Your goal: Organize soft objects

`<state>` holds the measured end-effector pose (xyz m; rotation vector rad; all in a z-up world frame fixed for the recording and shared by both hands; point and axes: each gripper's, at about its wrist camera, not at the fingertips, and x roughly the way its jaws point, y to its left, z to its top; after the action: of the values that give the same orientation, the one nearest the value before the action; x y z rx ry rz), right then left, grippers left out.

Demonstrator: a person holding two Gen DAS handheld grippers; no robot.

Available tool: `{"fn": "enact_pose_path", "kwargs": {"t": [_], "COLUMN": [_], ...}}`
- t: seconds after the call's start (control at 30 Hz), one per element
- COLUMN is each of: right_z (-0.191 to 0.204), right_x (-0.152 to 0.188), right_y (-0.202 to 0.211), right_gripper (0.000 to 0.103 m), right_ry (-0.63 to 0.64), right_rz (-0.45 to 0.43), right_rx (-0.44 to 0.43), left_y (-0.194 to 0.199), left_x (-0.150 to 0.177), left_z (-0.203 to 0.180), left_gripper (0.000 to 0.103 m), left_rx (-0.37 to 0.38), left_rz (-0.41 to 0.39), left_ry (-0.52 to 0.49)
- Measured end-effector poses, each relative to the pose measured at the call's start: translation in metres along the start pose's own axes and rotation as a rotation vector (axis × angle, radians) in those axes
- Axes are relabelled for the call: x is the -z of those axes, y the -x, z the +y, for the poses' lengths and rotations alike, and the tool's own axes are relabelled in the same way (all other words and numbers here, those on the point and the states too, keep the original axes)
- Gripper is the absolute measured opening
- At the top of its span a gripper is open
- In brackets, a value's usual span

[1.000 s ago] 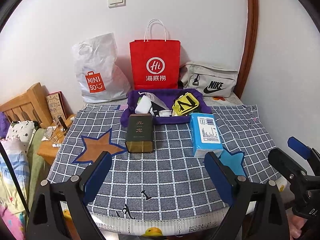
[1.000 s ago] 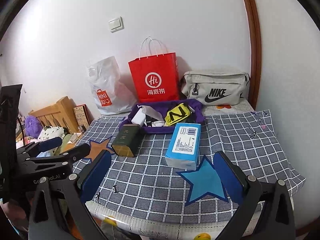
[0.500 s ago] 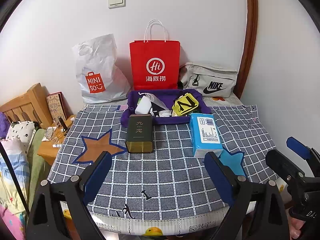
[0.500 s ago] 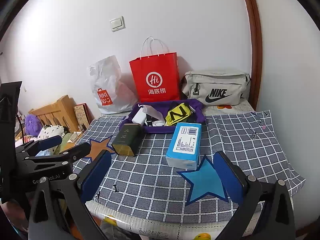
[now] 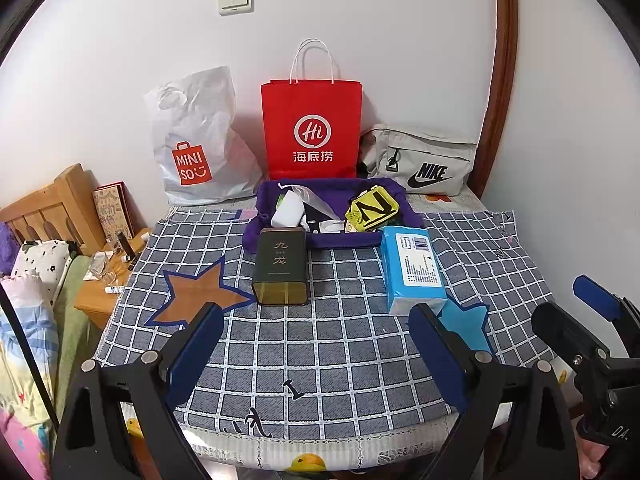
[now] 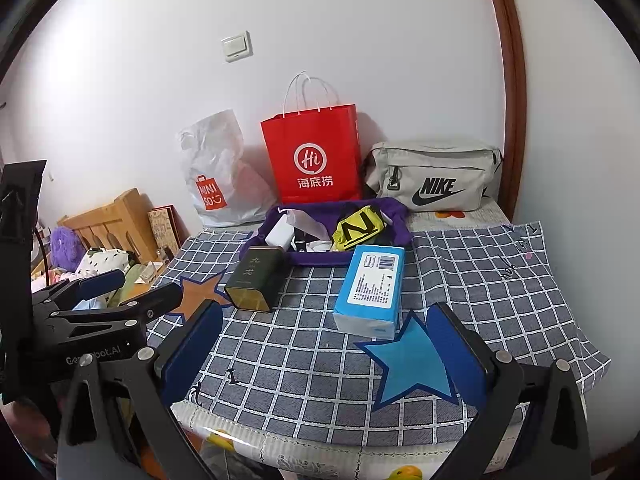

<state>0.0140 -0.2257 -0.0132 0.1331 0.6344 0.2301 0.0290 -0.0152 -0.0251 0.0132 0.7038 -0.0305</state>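
A blue soft tissue pack (image 5: 412, 268) (image 6: 370, 288) lies on the grey checked cloth (image 5: 320, 352), right of a dark green tin (image 5: 280, 270) (image 6: 254, 278). Behind both sits a purple fabric basket (image 5: 332, 188) (image 6: 394, 212) holding a yellow-black pouch (image 5: 372, 210) (image 6: 356, 230), a white item and a clear bag. My left gripper (image 5: 316, 344) hovers open over the cloth's near edge, well short of the tin. My right gripper (image 6: 324, 344) is open too, near the front edge, with the tissue pack just beyond it.
A white Miniso bag (image 5: 196, 140), a red paper bag (image 5: 312, 132) and a grey Nike bag (image 5: 420, 164) stand along the wall. A wooden headboard (image 5: 48, 208) and cluttered nightstand (image 5: 104, 280) lie left. The right gripper shows at the left wrist view's right edge.
Hardly anything has moved. The right wrist view has crept slightly upward and forward; both grippers stay open and the objects lie where they were.
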Motion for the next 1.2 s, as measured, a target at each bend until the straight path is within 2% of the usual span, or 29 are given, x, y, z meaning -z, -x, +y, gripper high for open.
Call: {"fn": "enact_pose_path", "kwargs": {"t": [1.2], "right_z": [-0.0001], "right_x": [0.0005], "right_y": [0.0003], "right_gripper": [0.101], "right_ry": [0.004], "right_rz": [-0.003], "right_rx": [-0.004], "left_y": [-0.0012], "left_x": [-0.0002], "left_z": [0.0025], "left_gripper": [0.094], "left_rx": [0.004], "left_rz": [0.0], "left_ry": [0.005]}}
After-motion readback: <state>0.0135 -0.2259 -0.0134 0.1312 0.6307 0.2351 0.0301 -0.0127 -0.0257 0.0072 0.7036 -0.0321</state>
